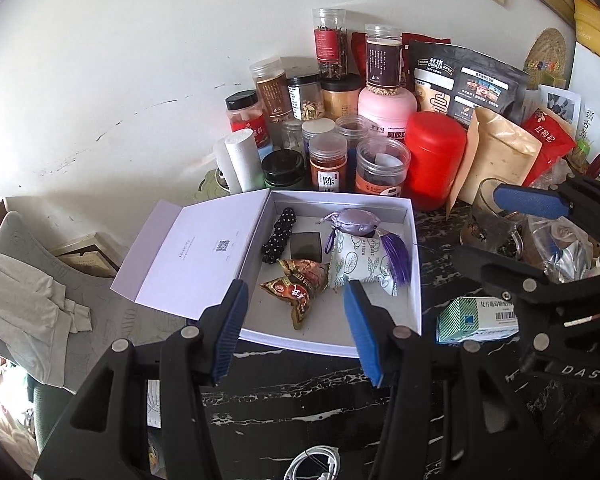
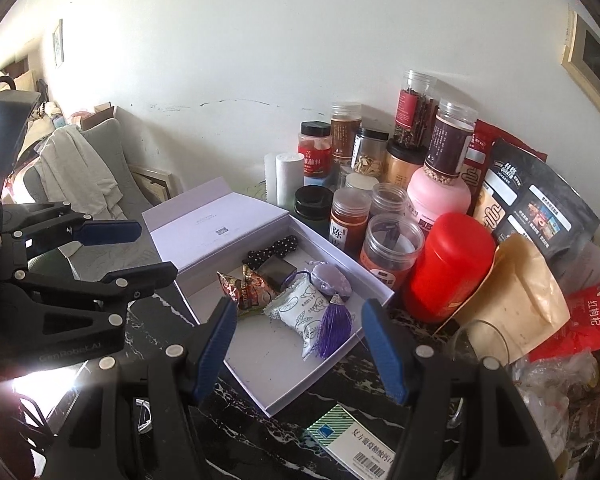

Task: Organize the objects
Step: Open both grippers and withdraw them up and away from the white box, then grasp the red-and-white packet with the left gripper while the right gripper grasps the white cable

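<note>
An open white box lies on the dark marble table, lid folded back to the left. Inside lie a black beaded strip, a small black block, two brown-red snack packets, a white patterned packet and a lilac sachet with a purple tassel. My left gripper is open and empty just above the box's near edge. My right gripper is open and empty above the box; it also shows at the right of the left wrist view.
Several jars, a red canister and pouches crowd the wall behind the box. A green-white medicine carton lies right of the box. A glass and bags fill the right side. White cable lies near me.
</note>
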Tool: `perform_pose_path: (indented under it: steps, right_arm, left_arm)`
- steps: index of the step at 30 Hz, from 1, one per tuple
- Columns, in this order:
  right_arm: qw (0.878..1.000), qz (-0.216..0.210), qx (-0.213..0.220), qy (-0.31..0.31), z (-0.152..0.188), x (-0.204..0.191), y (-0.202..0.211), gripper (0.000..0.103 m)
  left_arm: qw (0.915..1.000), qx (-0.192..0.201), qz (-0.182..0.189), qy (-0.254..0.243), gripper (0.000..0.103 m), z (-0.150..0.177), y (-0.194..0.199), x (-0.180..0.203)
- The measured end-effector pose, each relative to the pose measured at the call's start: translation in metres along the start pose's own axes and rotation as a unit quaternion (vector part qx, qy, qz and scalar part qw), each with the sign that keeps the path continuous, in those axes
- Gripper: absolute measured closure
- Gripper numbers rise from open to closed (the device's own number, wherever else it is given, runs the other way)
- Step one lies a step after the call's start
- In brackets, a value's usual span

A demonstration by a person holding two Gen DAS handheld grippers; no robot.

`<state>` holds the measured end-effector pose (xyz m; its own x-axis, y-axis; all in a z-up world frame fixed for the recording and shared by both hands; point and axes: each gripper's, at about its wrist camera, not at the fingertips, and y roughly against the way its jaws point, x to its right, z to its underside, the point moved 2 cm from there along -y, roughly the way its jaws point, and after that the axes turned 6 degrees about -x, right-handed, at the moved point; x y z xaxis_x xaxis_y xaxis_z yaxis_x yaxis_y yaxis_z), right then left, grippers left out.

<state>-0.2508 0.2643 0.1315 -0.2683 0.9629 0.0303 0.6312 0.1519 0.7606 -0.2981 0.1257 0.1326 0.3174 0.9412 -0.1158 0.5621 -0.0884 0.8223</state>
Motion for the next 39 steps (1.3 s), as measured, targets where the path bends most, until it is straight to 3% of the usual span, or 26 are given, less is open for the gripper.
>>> perform_pose_path:
  steps: [14,39]
  right_arm:
    - [1.000,-0.001,0.007,0.020,0.039,-0.031,0.035,0.038]
    - [0.999,-0.036,-0.018,0.028,0.123,-0.063,0.044,0.038]
  left_arm:
    - [0.9998,0.009,-0.007,0.013,0.051,0.062,0.042,0.008]
    - [0.9988,-0.010,0.005,0.048,0.044,0.179,0.070,0.022]
